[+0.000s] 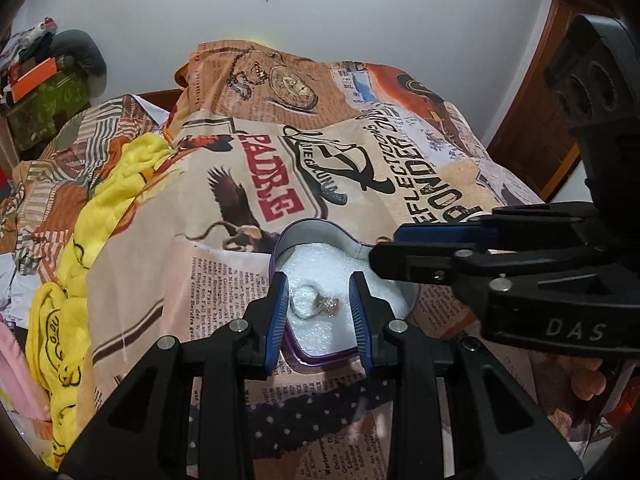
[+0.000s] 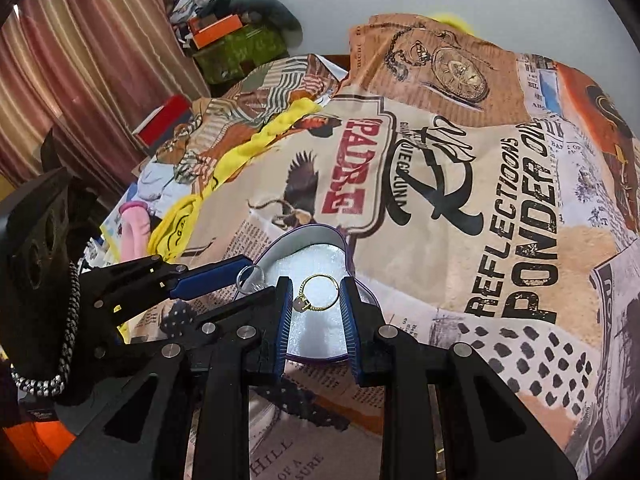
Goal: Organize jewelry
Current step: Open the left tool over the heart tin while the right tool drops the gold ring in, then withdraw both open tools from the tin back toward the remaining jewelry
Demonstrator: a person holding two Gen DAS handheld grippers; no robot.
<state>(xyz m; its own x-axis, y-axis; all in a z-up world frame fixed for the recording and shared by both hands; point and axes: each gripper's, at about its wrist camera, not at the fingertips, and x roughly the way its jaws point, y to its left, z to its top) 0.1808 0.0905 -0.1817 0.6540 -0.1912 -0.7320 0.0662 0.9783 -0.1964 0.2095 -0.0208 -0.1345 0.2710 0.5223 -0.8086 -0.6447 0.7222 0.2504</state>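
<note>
A heart-shaped purple tin (image 1: 294, 236) with a white foam lining lies on the printed bedspread. It also shows in the right wrist view (image 2: 320, 236). In the left wrist view a silver ring (image 1: 308, 304) with a stone lies between my left gripper's (image 1: 320, 312) blue pads, over the foam. The jaws stand apart around it. In the right wrist view a gold ring (image 2: 318, 294) spans the gap of my right gripper (image 2: 316, 312), touching both pads above the tin. The silver ring (image 2: 249, 276) shows at the left gripper's tip there.
The printed bedspread (image 1: 360, 160) covers the bed. A yellow blanket (image 1: 100, 208) lies bunched to the left. Boxes and clothes (image 2: 236, 36) are stacked by the wall, next to a striped curtain (image 2: 80, 60). A wooden door frame (image 1: 536, 112) stands at the right.
</note>
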